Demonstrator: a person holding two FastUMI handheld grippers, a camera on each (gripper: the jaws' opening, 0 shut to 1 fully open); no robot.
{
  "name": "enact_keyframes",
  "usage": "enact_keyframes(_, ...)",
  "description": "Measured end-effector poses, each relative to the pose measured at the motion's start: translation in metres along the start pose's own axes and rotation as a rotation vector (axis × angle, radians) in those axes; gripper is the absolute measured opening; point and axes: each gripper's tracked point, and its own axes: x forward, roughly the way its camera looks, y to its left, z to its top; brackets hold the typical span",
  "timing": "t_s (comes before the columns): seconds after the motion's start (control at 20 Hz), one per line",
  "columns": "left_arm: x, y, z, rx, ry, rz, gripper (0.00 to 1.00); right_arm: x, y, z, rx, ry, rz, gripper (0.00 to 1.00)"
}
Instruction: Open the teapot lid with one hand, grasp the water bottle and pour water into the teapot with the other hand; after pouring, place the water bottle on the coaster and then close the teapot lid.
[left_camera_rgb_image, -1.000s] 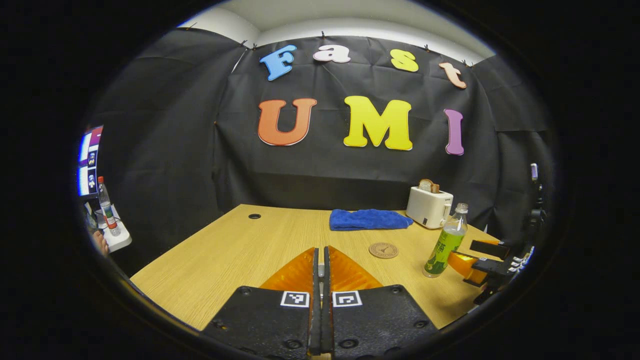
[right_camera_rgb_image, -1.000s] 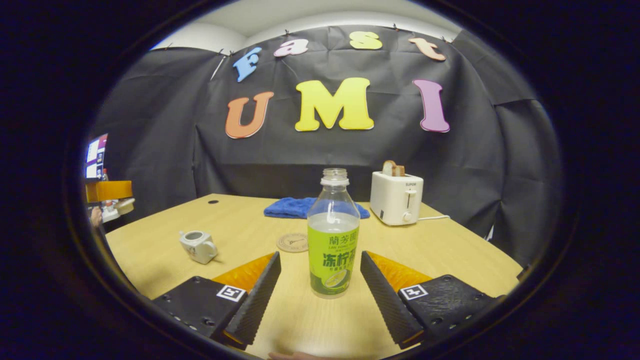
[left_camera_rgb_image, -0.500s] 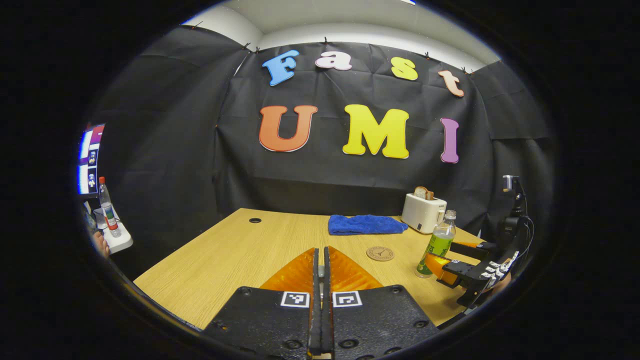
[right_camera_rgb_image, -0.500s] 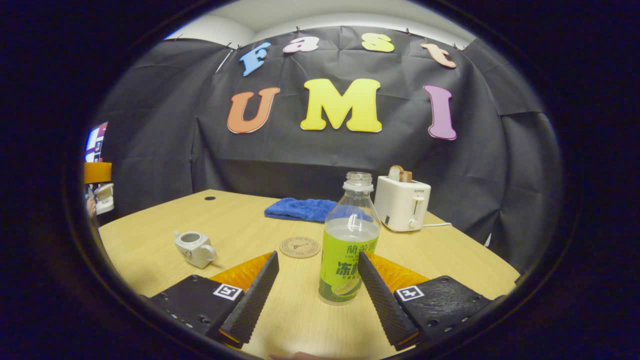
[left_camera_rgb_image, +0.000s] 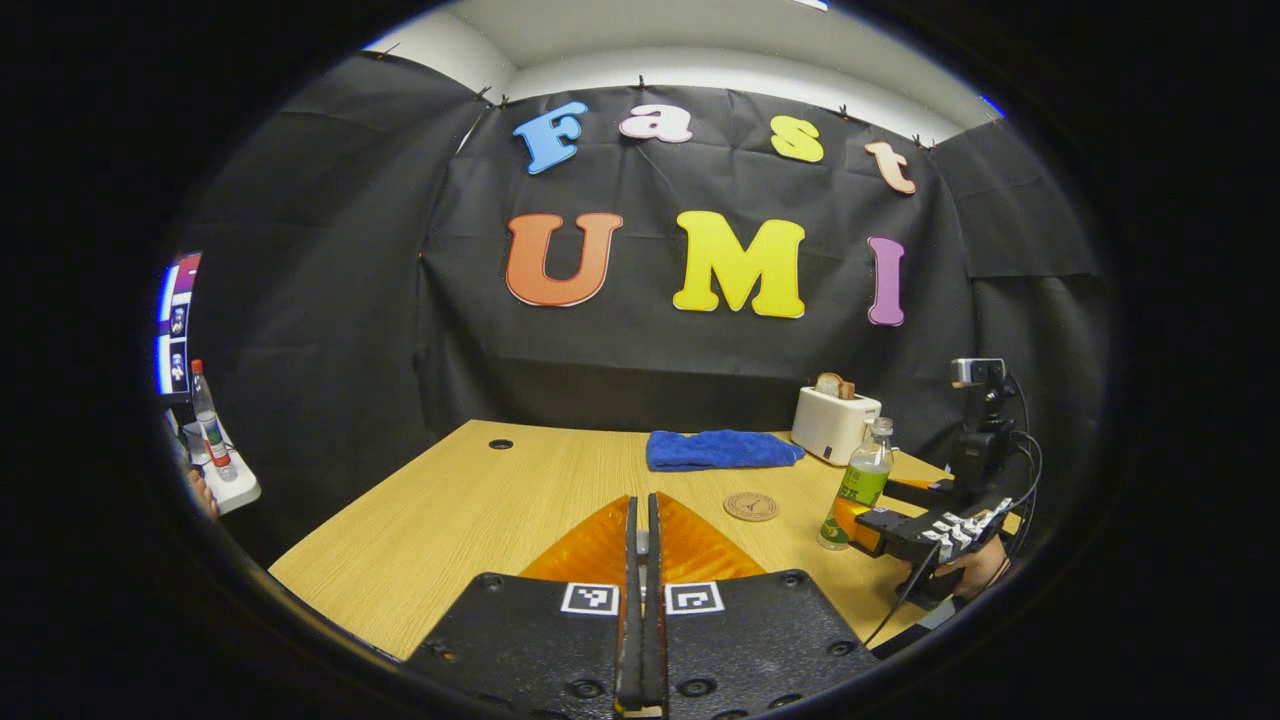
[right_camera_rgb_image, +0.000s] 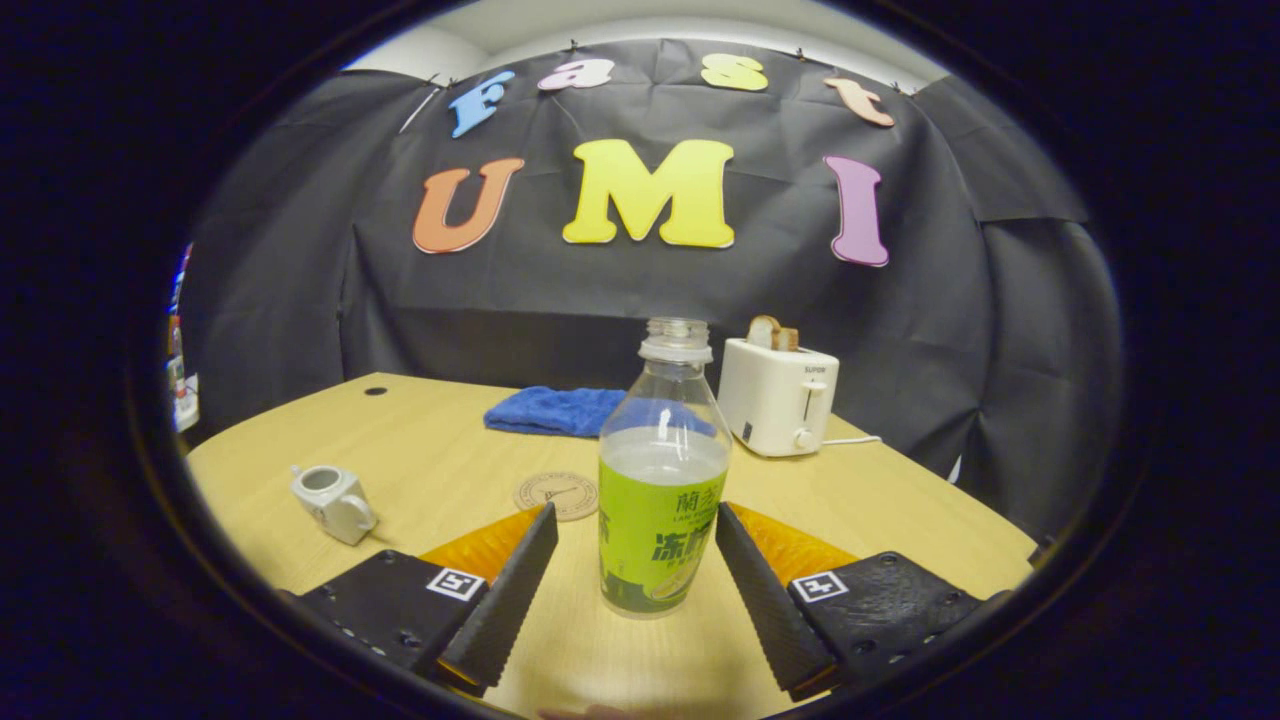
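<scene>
In the right gripper view, the lidless teapot (right_camera_rgb_image: 333, 503) sits at lower left on the table (right_camera_rgb_image: 430, 440), the coaster (right_camera_rgb_image: 556, 494) toward centre. The water bottle (right_camera_rgb_image: 662, 480) stands upright at centre between the right gripper's (right_camera_rgb_image: 636, 585) spread fingers, untouched. In the left gripper view, the left gripper (left_camera_rgb_image: 641, 600) is closed at bottom centre.

I saw a water bottle (right_camera_rgb_image: 661, 470) that was clear on top, with a bright green label and dark green writing. The table (right_camera_rgb_image: 450, 455) under it was light yellow wood with thin lines. Left of the bottle sat a small white teapot (right_camera_rgb_image: 333, 503). Just behind the bottle lay a round tan coaster (right_camera_rgb_image: 556, 494) with a dark ring and mark. Farther behind the bottle I saw a deep blue cloth (right_camera_rgb_image: 548, 409) and a creamy white toaster (right_camera_rgb_image: 777, 395) with brown bread (right_camera_rgb_image: 771, 333) in it.
</scene>
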Motion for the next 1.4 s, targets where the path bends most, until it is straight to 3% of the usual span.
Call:
enact_keyframes(0.25, 0.001, 0.002, -0.004, -0.008, 0.015, -0.008, 0.03, 0.022, -0.002, 0.003, -0.013, 0.007, -0.025, 0.88)
enact_keyframes(0.35, 0.002, 0.006, -0.006, -0.007, 0.021, -0.007, 0.03, 0.020, 0.000, 0.005, -0.009, 0.005, -0.018, 0.75)
enact_keyframes(0.5, 0.002, 0.012, -0.010, -0.019, 0.041, -0.002, 0.03, 0.011, 0.006, 0.010, -0.048, 0.005, -0.002, 0.73)
enact_keyframes(1.05, -0.016, 0.029, 0.008, 0.000, 0.000, -0.001, 0.03, -0.004, 0.008, 0.056, -0.399, -0.012, -0.115, 0.71)
enact_keyframes(1.4, -0.019, 0.032, 0.010, 0.010, -0.002, -0.009, 0.03, -0.001, 0.048, 0.049, -0.695, 0.000, -0.109, 0.72)
